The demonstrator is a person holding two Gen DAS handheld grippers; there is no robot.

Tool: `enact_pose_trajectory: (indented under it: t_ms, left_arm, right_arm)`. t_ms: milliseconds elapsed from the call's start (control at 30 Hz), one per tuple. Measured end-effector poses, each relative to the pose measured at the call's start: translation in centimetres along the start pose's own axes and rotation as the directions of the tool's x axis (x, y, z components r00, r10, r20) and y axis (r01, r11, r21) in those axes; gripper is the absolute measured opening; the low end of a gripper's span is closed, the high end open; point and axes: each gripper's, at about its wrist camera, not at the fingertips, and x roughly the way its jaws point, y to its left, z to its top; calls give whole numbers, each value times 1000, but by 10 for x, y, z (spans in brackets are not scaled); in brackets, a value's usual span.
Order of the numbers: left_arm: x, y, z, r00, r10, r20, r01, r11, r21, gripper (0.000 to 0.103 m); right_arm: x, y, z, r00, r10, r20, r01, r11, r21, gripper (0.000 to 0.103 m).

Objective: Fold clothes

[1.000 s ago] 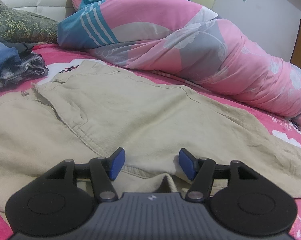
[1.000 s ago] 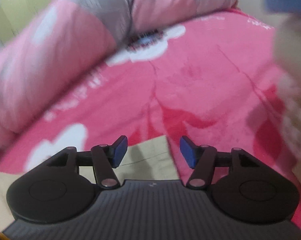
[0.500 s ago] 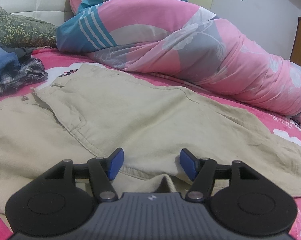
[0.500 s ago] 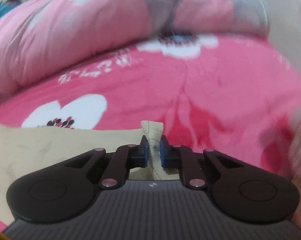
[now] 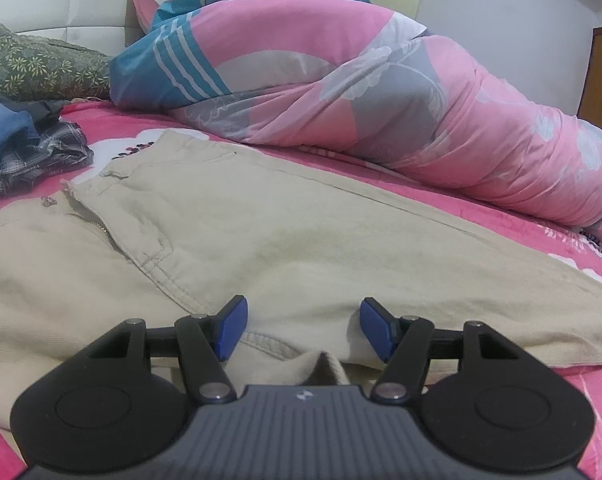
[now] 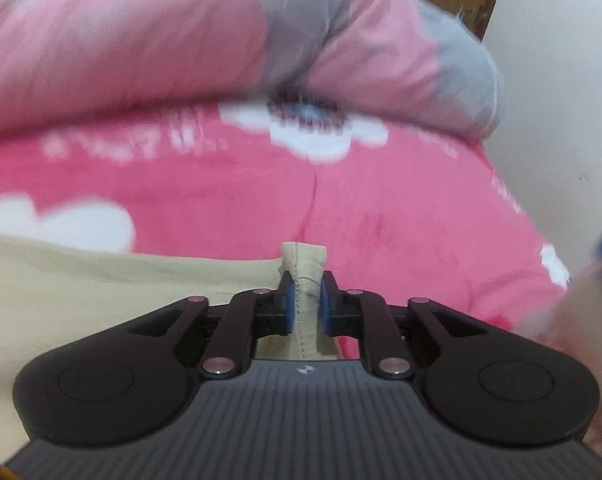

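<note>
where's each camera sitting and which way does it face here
Left wrist: sits on the left claw, looking forward and down along its open fingers over the beige trousers to the pink duvet and headboard; only the claw shows.
Right wrist: sits on the right claw, facing the pink sheet toward the bed's end; its jaws, which just eased slightly, pinch the trouser hem. A blurred hand shows at the right edge.
Shared: trousers, sheet, duvet.

Counted: one pair of beige trousers [image 5: 261, 232], one pink quilt [image 5: 381, 92], one green pillow [image 5: 37, 68], two grippers; the clothes heap [image 5: 25, 152] apparently holds three garments.
</note>
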Motion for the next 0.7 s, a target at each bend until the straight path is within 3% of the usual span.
enact_pose_trajectory:
  t_ms: [100, 200, 267, 300, 333, 400, 467, 533, 633, 700]
  left_arm:
    - [0, 0, 0, 1000, -2, -2, 2, 1000, -1, 64]
    - [-1, 0, 0, 1000, -2, -3, 2, 1000, -1, 64]
    - [-1, 0, 0, 1000, -4, -4, 4, 1000, -2, 64]
    - [-1, 0, 0, 1000, -5, -4, 5, 1000, -3, 64]
    - [0, 1, 0, 1000, -5, -5, 5, 1000, -4, 64]
    - [0, 1, 0, 1000, -6, -5, 5, 1000, -6, 64]
    - [0, 1, 0, 1000, -6, -5, 6, 1000, -6, 64]
    - [0, 0, 0, 1000, -6, -6, 6, 1000, -6, 64]
    - [0, 0, 0, 1000, -8, -7, 8, 1000, -9, 65]
    - [0, 1, 0, 1000, -10, -7, 10, 1000, -12, 65]
  right_arm:
    - [11, -7, -10, 996, -84, -17, 85, 996, 35, 43]
    - [-9, -18, -9, 988, -154, 4, 154, 987, 44, 47]
    - [-37, -21, -10, 989, -136, 66, 133, 990, 38, 48]
    - [-51, -24, -12, 990, -114, 89, 109, 993, 52, 53]
    - [-66, -29, -16, 993, -68, 98, 58, 994, 96, 61]
    - [-94, -41, -27, 994, 26, 111, -48, 978, 203, 63]
    - [-108, -62, -50, 987, 136, 81, -158, 902, 401, 63]
    - [-111, -76, -76, 972, 228, 52, -217, 796, 565, 63]
    - [-95, -86, -107, 952, 306, 14, -224, 663, 714, 62]
    - [-81, -86, -111, 954, 300, 14, -209, 629, 749, 61]
